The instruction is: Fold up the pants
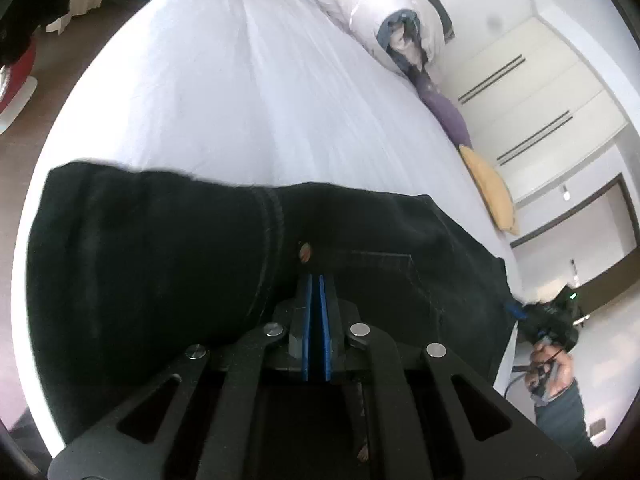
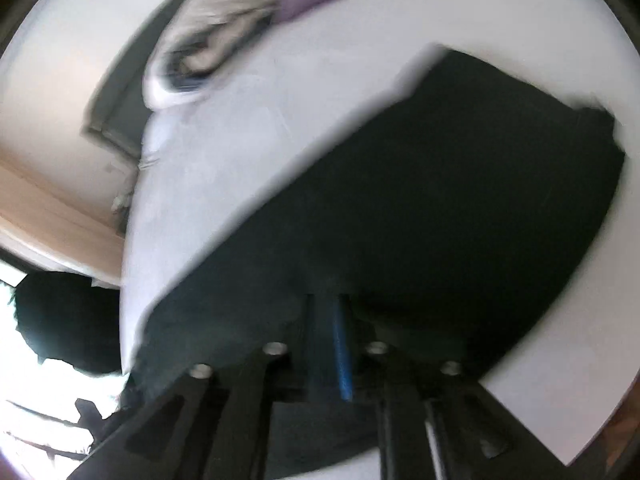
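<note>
Bed: a white sheet covers the whole surface and fills most of both views. Pants: black, lying across the near part of the bed, with a stitched seam, a small round metal button and a pocket outline visible in the left wrist view; in the right wrist view the same dark cloth spreads from the fingers toward the far right, much blurred. Rolled white duvet: at the far end of the bed, with grey and dark fabric showing in its open end. Purple pillow and yellow pillow: side by side along the right edge of the bed. Left gripper: its blue-lined fingers are pressed together at the waistband just below the button, pinching the black cloth. Right gripper: its fingers reach into the edge of the pants, but blur and dark fabric hide whether they are closed. In the left view it appears at the pants' right corner, held by a hand.
</note>
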The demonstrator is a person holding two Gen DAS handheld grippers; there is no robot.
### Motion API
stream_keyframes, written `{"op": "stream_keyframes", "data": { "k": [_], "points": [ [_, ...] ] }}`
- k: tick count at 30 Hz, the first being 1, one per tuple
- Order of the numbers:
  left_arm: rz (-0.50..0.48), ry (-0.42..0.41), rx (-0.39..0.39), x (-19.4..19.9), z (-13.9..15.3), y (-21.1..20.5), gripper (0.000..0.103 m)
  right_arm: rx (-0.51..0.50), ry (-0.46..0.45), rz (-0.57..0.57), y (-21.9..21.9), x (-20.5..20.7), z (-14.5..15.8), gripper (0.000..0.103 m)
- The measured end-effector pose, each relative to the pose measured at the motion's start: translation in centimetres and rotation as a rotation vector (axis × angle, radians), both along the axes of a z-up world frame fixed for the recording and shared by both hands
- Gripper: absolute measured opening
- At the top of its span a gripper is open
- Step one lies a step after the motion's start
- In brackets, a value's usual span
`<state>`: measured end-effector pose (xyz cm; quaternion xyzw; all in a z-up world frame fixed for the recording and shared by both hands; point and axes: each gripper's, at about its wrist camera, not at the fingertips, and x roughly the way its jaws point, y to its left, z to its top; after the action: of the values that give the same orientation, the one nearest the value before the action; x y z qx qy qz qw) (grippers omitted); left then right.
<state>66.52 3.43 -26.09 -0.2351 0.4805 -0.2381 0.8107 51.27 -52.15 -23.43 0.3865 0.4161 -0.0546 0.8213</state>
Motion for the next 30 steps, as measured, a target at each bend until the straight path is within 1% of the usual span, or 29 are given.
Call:
{"op": "stream_keyframes", "data": {
  "k": [1,2,4,5,6,7,8,9,10,11,12,13,14,16,17,19,20,21,22,23,24,25,26,27,28,29,30],
  "points": [
    [0.006,-0.011,0.012,-0.3,0.0,0.1,0.005,0.032,-0.047,0.107,2.7,1.6,0.9,0.026],
    [0.013,-0.017,0.015,-0.4,0.0,0.3,0.005,0.044,-0.067,0.193,5.6,3.2,1.2,0.031],
    [0.024,-0.017,0.009,-0.7,-0.1,-0.6,0.005,0.092,-0.111,0.421,13.2,6.7,1.6,0.035],
    [0.025,-0.012,0.003,-0.7,-0.2,-0.9,0.005,0.126,-0.122,0.540,17.4,8.6,1.2,0.036],
    [0.026,-0.006,-0.008,-1.2,-0.2,-0.2,0.005,0.142,-0.115,0.609,19.9,10.8,0.9,0.036],
    [0.026,-0.003,-0.016,-2.1,-0.4,-0.1,0.005,0.157,-0.089,0.686,23.2,12.7,0.0,0.036],
    [0.028,0.001,-0.021,-2.2,-0.6,0.0,0.005,0.157,-0.061,0.711,24.9,14.3,-0.9,0.036],
    [0.027,0.004,-0.027,-3.2,-1.0,-0.6,0.005,0.161,-0.028,0.715,26.5,15.8,-2.2,0.036],
    [0.028,0.005,-0.034,-3.3,-1.3,-0.6,0.005,0.185,0.000,0.707,26.9,15.7,-3.4,0.036],
    [0.029,0.009,-0.045,-3.2,-1.5,-0.4,0.005,0.220,0.049,0.665,26.9,17.3,-5.2,0.025],
    [0.032,0.015,-0.053,-3.2,-1.8,-0.5,0.005,0.248,0.073,0.630,26.1,18.5,-6.4,0.001],
    [0.034,0.016,-0.058,-3.1,-1.9,-0.4,0.005,0.276,0.088,0.581,24.9,19.4,-7.3,0.000],
    [0.034,0.017,-0.057,-3.1,-1.9,-0.4,0.005,0.282,0.081,0.523,23.3,19.7,-7.7,0.000],
    [0.036,0.017,-0.059,-3.1,-2.1,-0.2,0.005,0.256,0.031,0.381,18.2,19.2,-7.3,0.000],
    [0.037,0.015,-0.065,-3.1,-2.2,-0.1,0.005,0.213,0.019,0.306,15.2,18.1,-7.1,0.000],
    [0.038,0.012,-0.068,-3.2,-2.5,0.5,0.005,0.152,0.011,0.125,9.1,14.8,-6.8,0.000],
    [0.039,0.008,-0.064,-3.3,-2.5,0.4,0.005,0.107,0.015,0.013,6.2,12.6,-6.2,0.003],
    [0.040,0.005,-0.061,-3.3,-2.6,0.4,0.005,0.074,0.009,-0.083,3.8,10.4,-5.3,0.011],
    [0.042,0.003,-0.058,-3.3,-2.7,0.4,0.005,0.089,-0.032,-0.118,2.3,8.9,-4.5,0.016],
    [0.043,0.001,-0.057,-3.3,-2.6,0.4,0.005,0.129,-0.092,-0.093,1.8,7.6,-3.6,0.033],
    [0.045,0.000,-0.051,-3.3,-2.4,0.3,0.005,0.160,-0.127,-0.035,2.0,6.6,-2.8,0.051],
    [0.046,0.000,-0.045,-3.3,-2.3,0.3,0.005,0.181,-0.136,0.038,3.7,6.7,-2.6,0.059],
    [0.047,0.001,-0.035,-3.3,-2.2,0.2,0.005,0.211,-0.124,0.167,6.1,6.6,-2.9,0.064],
    [0.047,0.002,-0.023,-3.3,-2.1,0.0,0.005,0.215,-0.109,0.248,6.7,5.4,-3.4,0.063],
    [0.047,0.003,-0.012,-3.4,-1.8,-0.1,0.005,0.188,-0.084,0.318,8.3,5.3,-4.1,0.063],
    [0.046,0.004,-0.002,-3.4,-1.8,-0.2,0.005,0.155,-0.070,0.347,9.1,5.5,-5.0,0.050],
    [0.047,0.007,0.006,-3.4,-1.6,-0.3,0.005,0.163,-0.075,0.336,8.7,5.4,-5.6,0.026]
  ]
}}
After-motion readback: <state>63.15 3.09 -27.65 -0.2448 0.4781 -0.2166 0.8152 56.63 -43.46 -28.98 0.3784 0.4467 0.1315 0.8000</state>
